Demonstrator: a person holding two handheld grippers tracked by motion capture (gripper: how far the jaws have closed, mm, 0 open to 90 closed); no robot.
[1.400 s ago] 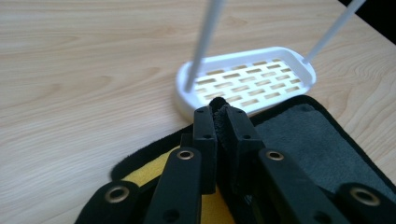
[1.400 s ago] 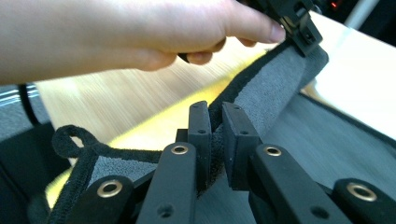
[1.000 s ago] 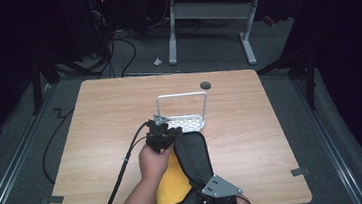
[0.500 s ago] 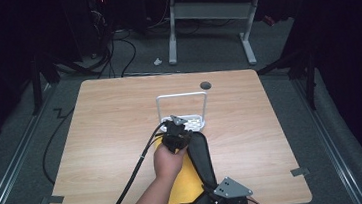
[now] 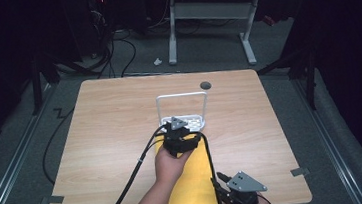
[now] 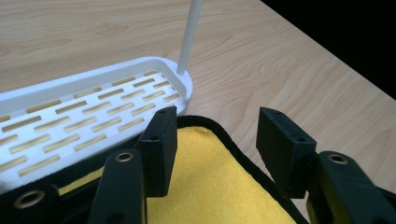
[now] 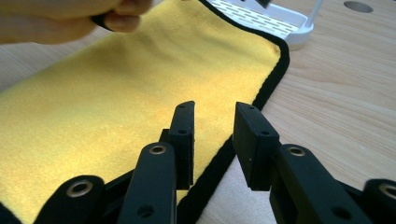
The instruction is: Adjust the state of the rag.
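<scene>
A yellow cloth with a black hem (image 5: 189, 186) lies flat on the wooden table (image 5: 107, 134), running from the near edge up to a white slotted rack with a wire hoop (image 5: 182, 109) that stands near the middle of the tabletop. The cloth's far end touches the rack's base or slightly overlaps it; the left gripper view shows the hem right against the white rim.

The left gripper (image 6: 212, 135) hovers over that far corner of the cloth, its jaws apart with nothing pinched between them; they have just been opening, and the corner lies loose beneath them. The right gripper (image 7: 212, 140) sits at the near right edge of the cloth, its jaws also parted and just been opening, straddling the black hem without pressing on it. In the high view the left hand (image 5: 170, 166) rests above the cloth's middle and the right gripper is low at the table's front edge.

This looks like the release step: the cloth has been spread out and both grippers are letting go. The next move probably calls for lifting both grippers straight clear without snagging the hem, or, if the cloth is to be folded or hung on the rack, for closing again on a chosen edge with the pads squarely over the hem
</scene>
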